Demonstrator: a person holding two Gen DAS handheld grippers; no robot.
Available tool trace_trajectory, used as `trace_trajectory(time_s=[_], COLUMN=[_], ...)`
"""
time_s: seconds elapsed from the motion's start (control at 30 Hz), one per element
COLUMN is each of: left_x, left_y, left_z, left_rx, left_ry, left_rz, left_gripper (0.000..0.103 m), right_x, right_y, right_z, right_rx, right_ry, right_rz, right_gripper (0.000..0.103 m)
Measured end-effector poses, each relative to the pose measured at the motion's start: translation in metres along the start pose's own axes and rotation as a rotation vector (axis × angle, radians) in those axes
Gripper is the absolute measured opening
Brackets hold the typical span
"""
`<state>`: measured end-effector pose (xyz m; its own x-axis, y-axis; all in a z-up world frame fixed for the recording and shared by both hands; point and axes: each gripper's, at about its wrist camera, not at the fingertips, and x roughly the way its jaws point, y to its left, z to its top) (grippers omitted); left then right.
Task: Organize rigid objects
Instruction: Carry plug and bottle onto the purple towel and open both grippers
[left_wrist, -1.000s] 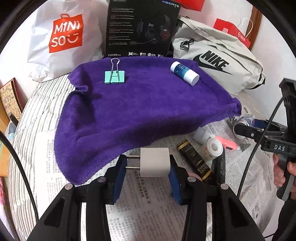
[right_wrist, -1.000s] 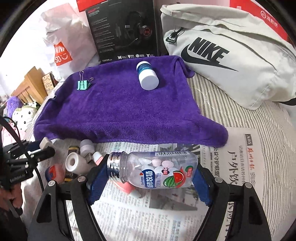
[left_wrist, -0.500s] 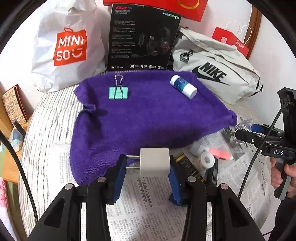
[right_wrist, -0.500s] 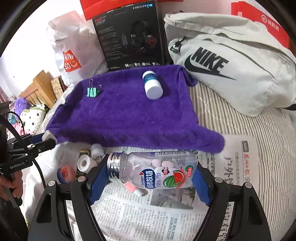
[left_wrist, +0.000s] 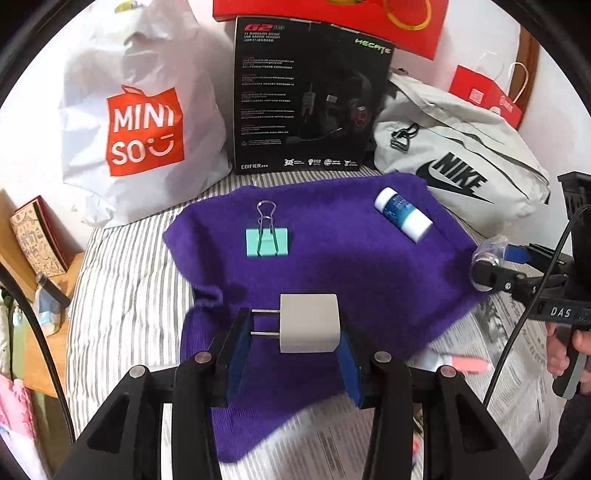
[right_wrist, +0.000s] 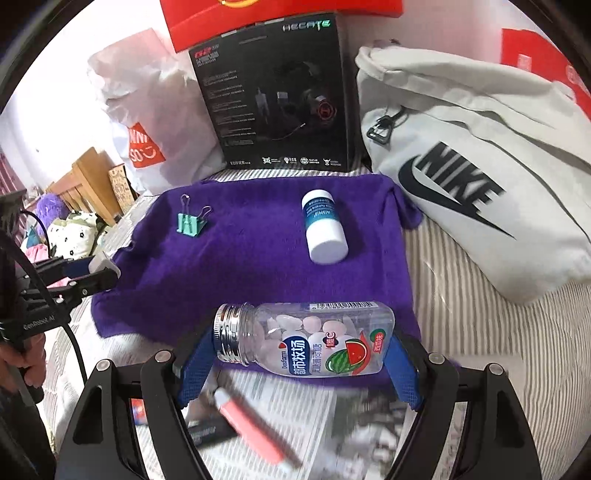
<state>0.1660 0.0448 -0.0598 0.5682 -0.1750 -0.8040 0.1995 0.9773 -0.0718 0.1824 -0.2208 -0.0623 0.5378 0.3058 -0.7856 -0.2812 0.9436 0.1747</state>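
Note:
My left gripper (left_wrist: 293, 352) is shut on a white plug adapter (left_wrist: 309, 323), prongs pointing left, held above the near part of the purple towel (left_wrist: 351, 258). My right gripper (right_wrist: 295, 365) is shut on a clear candy bottle (right_wrist: 303, 339) with a silver cap, held sideways over the towel's (right_wrist: 240, 258) near edge. On the towel lie a teal binder clip (left_wrist: 266, 240) (right_wrist: 190, 223) and a small blue-and-white bottle (left_wrist: 402, 214) (right_wrist: 324, 230). The right gripper also shows in the left wrist view (left_wrist: 495, 269), the left gripper in the right wrist view (right_wrist: 92, 273).
Newspaper (right_wrist: 295, 417) under the grippers carries a pink marker (right_wrist: 251, 417) (left_wrist: 469, 365) and a dark box (right_wrist: 210, 430). At the back stand a Miniso bag (left_wrist: 140, 129), a black headset box (left_wrist: 306, 99) and a grey Nike bag (left_wrist: 454, 162). A wooden bedside shelf (left_wrist: 40, 258) is left.
Both grippers rose and moved forward over the towel with their loads. The small items on the newspaper dropped below and behind the fingers.

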Motion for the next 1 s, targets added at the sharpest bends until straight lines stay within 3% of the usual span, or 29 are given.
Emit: trace_trajectory(time_s=[0.43,1.0], left_x=[0.061,0.095], left_y=[0.007,0.007], left_z=[0.034,0.033], left_rx=[-0.005,0.048], left_ry=[0.04,0.088], left_rz=[-0.012,0.04], left_gripper=[0.042,0.042], right_x=[0.065,0.087], right_y=[-0.007,-0.009], right_z=[0.021,0.03], right_rx=[-0.042,-0.063], right_ry=[0.09,0.106], right_rz=[-0.03,-0.035], right_gripper=[0.08,0.08])
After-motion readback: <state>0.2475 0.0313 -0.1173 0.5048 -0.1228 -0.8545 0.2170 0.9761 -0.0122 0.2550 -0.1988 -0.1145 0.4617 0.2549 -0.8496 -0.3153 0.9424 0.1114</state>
